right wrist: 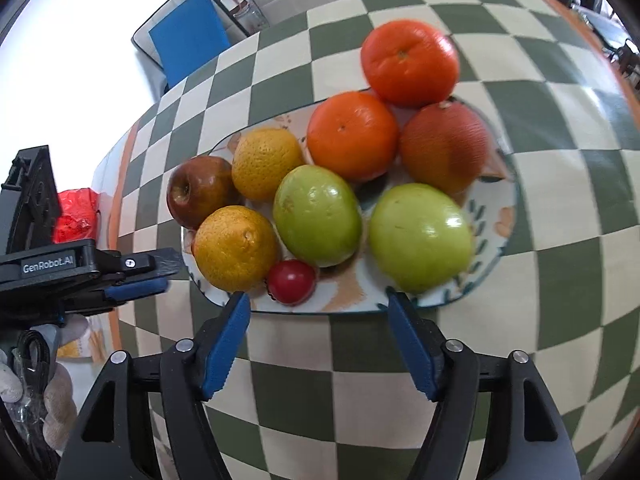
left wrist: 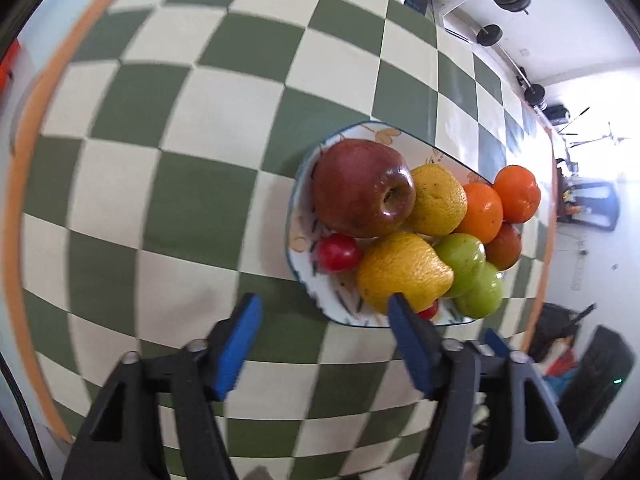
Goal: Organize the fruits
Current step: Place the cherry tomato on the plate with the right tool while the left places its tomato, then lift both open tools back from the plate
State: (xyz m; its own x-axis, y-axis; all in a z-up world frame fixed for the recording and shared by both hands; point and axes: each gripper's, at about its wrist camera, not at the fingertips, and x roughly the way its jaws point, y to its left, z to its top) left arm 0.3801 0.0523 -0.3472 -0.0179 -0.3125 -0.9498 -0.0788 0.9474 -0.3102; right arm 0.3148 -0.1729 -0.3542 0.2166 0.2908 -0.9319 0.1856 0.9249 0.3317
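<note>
So all the fruit is heaped on one oval ceramic plate with a painted leaf pattern (right wrist: pixel 490 216), sitting on the green-and-cream checkered table (right wrist: pixel 560 128). My guess is it's the starting pile, since the types are all mixed up. The dark red apple (left wrist: pixel 362 188) sits at one end, and a small red plum (right wrist: pixel 291 281) is tucked at the near rim. Both the left gripper (left wrist: pixel 322 308) and right gripper (right wrist: pixel 316 304) hover just short of the plate, jaws apart and empty, probably lining up for a first pick.
</note>
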